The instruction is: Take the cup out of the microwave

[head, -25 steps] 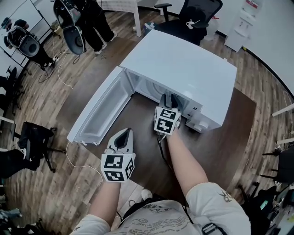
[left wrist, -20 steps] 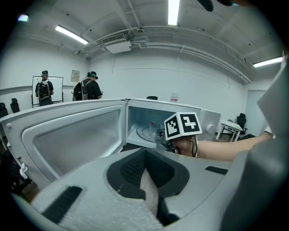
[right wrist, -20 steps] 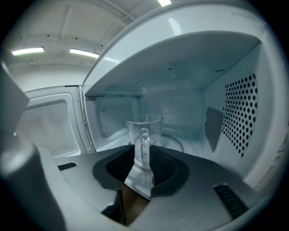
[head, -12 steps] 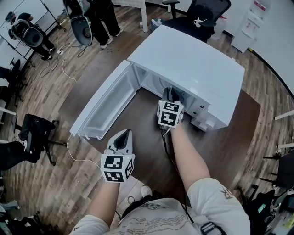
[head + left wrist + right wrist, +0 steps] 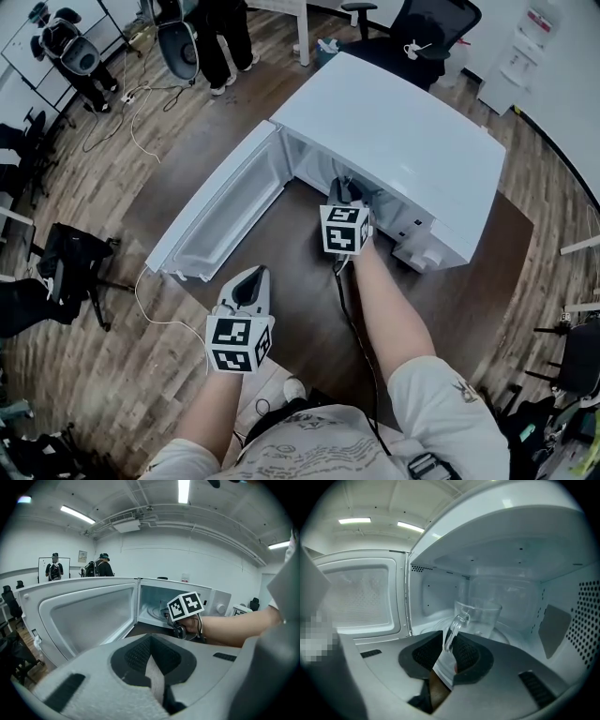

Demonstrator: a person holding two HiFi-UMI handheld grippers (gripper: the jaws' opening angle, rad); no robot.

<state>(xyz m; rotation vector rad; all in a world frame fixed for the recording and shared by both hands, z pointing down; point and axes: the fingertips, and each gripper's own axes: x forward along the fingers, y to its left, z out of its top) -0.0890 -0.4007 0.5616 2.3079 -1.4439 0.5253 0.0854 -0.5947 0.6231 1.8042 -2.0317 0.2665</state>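
Right arm pose: the forearm [image 5: 384,300] reaches straight from the person's body toward the microwave [image 5: 394,141]. The right gripper [image 5: 345,192] has its tips just inside the open cavity, and its marker cube [image 5: 344,229] is at the mouth.
Right gripper jaws: in the right gripper view the right gripper [image 5: 449,648] is clamped on the handle [image 5: 454,630] of the cup. The jaws have just been closing, with that handle between them.
Cup: the clear glass cup [image 5: 480,616] stands upright inside the microwave, on the round tray at the middle of the cavity floor. Its handle is turned toward the opening.
Left arm pose: the left gripper [image 5: 251,277] is held out in front of the microwave, near the free end of the swung-open door [image 5: 225,211] and well apart from the cavity. It points toward the door and touches nothing.
Left gripper jaws: in the left gripper view the left gripper [image 5: 152,667] has its pads together, with nothing between them.
Microwave: it stands on the dark table [image 5: 469,309], with its door swung fully out to the left of the cavity.
Change, right: a second ago the marker cube sat skewed in the head view. It now faces the camera more squarely at the same place by the mouth.
Change, left: it is at nearly the same spot by the door's end as before.
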